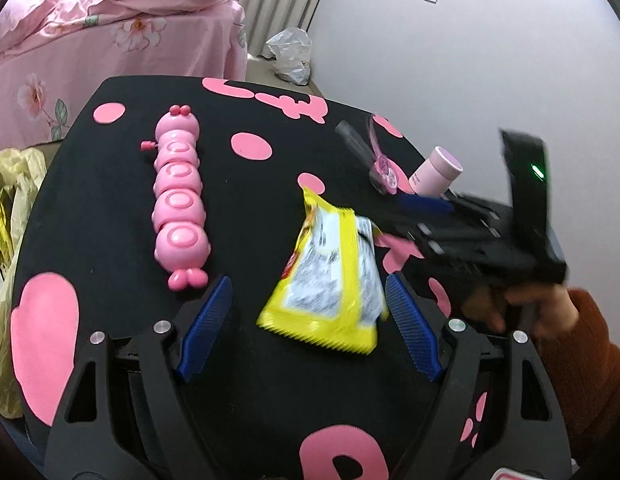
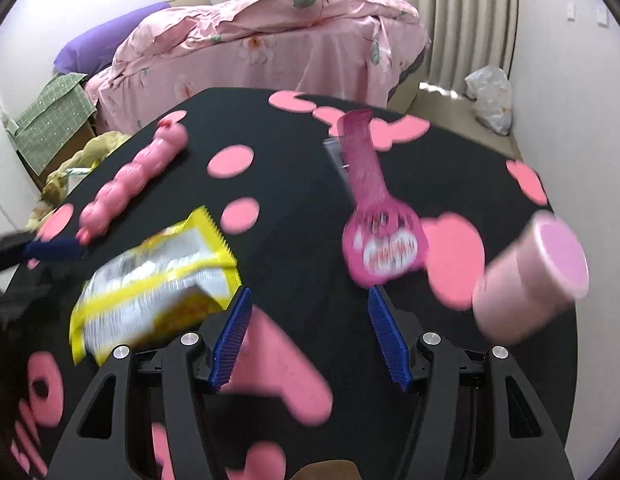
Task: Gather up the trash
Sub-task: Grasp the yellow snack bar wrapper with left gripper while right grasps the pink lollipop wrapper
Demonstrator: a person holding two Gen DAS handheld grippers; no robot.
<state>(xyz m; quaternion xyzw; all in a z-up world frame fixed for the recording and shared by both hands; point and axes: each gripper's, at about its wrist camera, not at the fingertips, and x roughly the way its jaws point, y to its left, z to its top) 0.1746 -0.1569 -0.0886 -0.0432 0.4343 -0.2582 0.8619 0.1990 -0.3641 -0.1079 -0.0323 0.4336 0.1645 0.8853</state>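
Notably, the yellow snack wrapper [image 1: 329, 276] lay flat on the black, pink-spotted bench [image 1: 110, 200], in the lower centre of the left wrist frame, directly ahead of the left gripper [image 1: 308, 328]. Its serrated near edge sat between the two blue pads, closer to the right-hand pad, with neither pad pressing on it; that gripper stood wide open and held nothing. The wrapper's long axis ran from lower centre up toward the middle of the frame, leaning slightly left, so roughly along the gripper's pointing line rather than across it. In the right wrist frame the same wrapper [image 2: 154, 284] appeared at lower left, outside and beside the left-hand pad of the right gripper [image 2: 310, 336], which was also spread open and empty, with only bare bench between its pads. Judgement: the left gripper was the nearer and better aligned; closing would pinch across the wrapper's short width. A pink caterpillar toy [image 1: 180, 200] lay well apart at left.
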